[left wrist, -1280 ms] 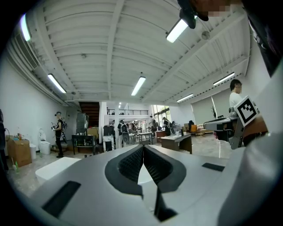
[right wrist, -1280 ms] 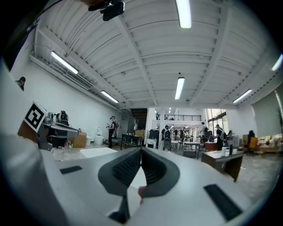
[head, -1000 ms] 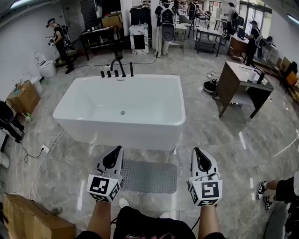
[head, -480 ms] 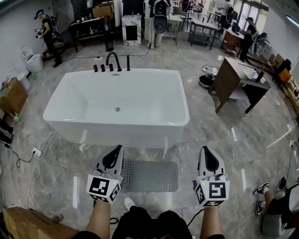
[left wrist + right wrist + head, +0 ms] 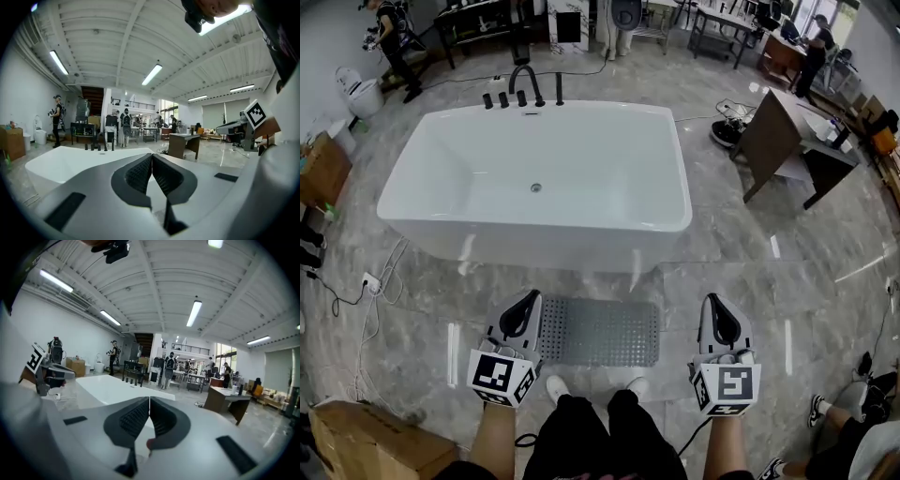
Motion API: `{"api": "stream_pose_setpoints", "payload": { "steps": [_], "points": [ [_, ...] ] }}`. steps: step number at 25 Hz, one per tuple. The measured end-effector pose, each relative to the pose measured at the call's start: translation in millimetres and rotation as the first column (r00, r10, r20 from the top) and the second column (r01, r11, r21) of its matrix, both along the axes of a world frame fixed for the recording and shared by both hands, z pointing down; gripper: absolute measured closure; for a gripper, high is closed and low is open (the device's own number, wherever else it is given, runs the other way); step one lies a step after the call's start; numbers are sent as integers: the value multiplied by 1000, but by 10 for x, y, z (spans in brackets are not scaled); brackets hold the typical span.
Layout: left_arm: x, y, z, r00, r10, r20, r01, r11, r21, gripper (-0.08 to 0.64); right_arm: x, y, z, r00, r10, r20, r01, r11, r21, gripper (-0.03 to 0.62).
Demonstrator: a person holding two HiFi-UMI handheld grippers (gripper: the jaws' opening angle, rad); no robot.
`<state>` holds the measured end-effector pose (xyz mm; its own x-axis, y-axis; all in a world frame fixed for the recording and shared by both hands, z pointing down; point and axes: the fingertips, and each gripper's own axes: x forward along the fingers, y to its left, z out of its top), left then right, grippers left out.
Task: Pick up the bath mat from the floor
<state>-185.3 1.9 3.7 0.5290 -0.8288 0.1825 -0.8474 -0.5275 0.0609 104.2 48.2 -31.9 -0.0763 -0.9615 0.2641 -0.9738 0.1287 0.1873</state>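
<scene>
A grey dotted bath mat (image 5: 600, 331) lies flat on the marble floor, right in front of the white bathtub (image 5: 534, 178). In the head view my left gripper (image 5: 526, 302) is held above the mat's left edge, and my right gripper (image 5: 715, 307) hangs to the right of the mat, apart from it. Both are shut with nothing between the pads. The left gripper view has the closed left gripper (image 5: 152, 158) pointing level over the tub (image 5: 70, 164). The right gripper (image 5: 149, 401) is closed too in its own view. The mat is out of both gripper views.
My shoes (image 5: 555, 386) stand just behind the mat. A cardboard box (image 5: 366, 441) sits at the lower left, a cable and socket (image 5: 370, 281) on the floor at left. A wooden desk (image 5: 787, 141) stands at right. A toilet (image 5: 358, 94) and people are at the far end.
My head has tipped further down, so the tub and mat sit lower and fuller in view. Both grippers keep their places either side of the mat, still shut.
</scene>
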Motion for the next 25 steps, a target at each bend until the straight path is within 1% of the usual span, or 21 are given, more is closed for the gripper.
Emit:
{"api": "stream_pose_setpoints", "payload": {
  "steps": [3, 7, 11, 14, 17, 22, 25],
  "points": [
    [49, -47, 169, 1000, -12, 11, 13, 1000, -28, 549, 72, -87, 194, 1000, -13, 4, 13, 999, -29, 571],
    [72, -115, 484, 999, -20, 36, 23, 997, -73, 549, 114, -173, 520, 999, -36, -28, 33, 996, -78, 571],
    [100, -210, 949, 999, -37, 38, 41, 992, -120, 549, 193, -232, 1061, 998, -41, -43, 35, 991, -130, 571],
    [124, -215, 1517, 998, -33, 56, 43, 985, -168, 549, 219, -230, 1618, 999, -41, -17, 38, 984, -176, 571],
    [163, -242, 2162, 996, -29, 87, 46, 978, -204, 549, 267, -276, 2280, 999, -35, 15, 38, 975, -221, 571],
    [147, -194, 3341, 990, -32, 135, 68, 959, -275, 549, 362, -277, 3487, 998, -65, 7, 64, 954, -291, 571],
    [121, -223, 4112, 988, -38, 149, 82, 951, -297, 549, 469, -304, 4251, 999, -47, 19, 50, 948, -313, 571]
  ]
}}
